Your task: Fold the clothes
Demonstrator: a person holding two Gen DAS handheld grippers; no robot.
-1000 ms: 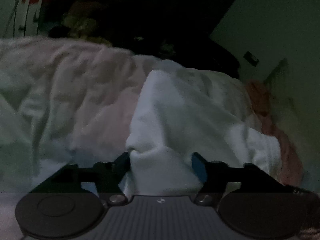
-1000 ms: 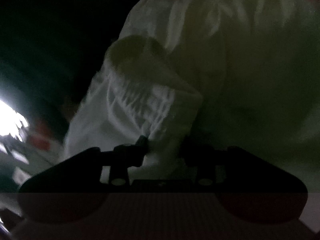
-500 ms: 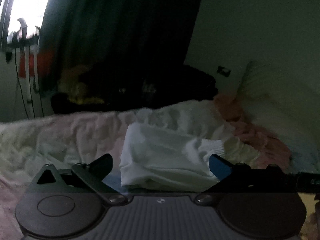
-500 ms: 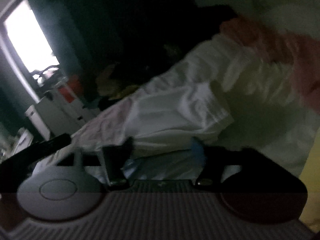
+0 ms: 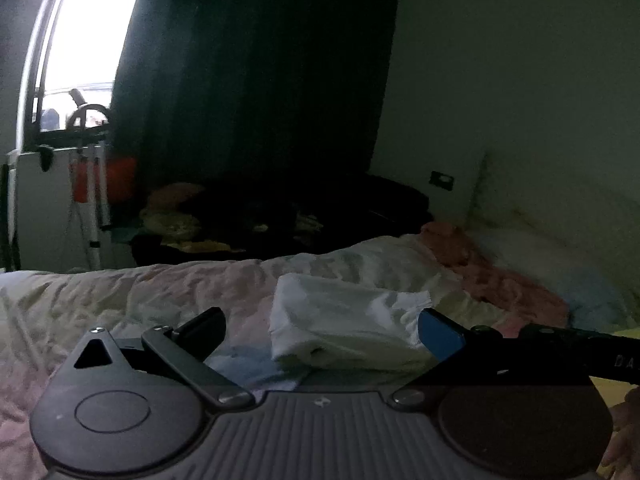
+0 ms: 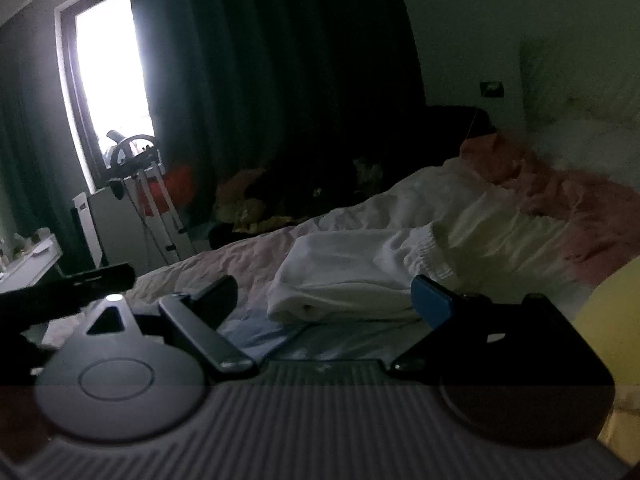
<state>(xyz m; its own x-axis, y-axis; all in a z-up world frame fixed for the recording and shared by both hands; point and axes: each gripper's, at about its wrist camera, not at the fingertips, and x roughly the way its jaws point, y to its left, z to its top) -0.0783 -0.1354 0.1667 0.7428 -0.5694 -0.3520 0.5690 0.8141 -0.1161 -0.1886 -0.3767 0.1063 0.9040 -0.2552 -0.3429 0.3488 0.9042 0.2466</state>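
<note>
Two claws show at the bottom of their own views, both spread wide with nothing pinched. At the far left of the left wrist view a bright window [image 5: 84, 28] stands in the upper left of the frame, with a white tripod stand [image 5: 94, 208] below it and a dark curtain [image 5: 256, 92] just to its right. Lower down, the rumpled pale bedspread [image 5: 132, 296] runs across the frame. The left claw [image 5: 320, 330] sits at lower centre, its dark finger on the left and its blue-padded finger on the right, and the folded white garment [image 5: 340, 320] lies on the bed beyond the gap, free of both pads. To the right of it, a pink blanket [image 5: 500, 280] is heaped near a pale pillow [image 5: 560, 256] at the right edge. In the right wrist view the same order holds: window [image 6: 108, 80] upper left, curtain [image 6: 280, 80] centre, then the right claw [image 6: 324, 300], whose jaws are opening, with the folded white garment [image 6: 352, 276] lying on the bed past them, untouched, and the pink blanket [image 6: 560, 196] at the right.
</note>
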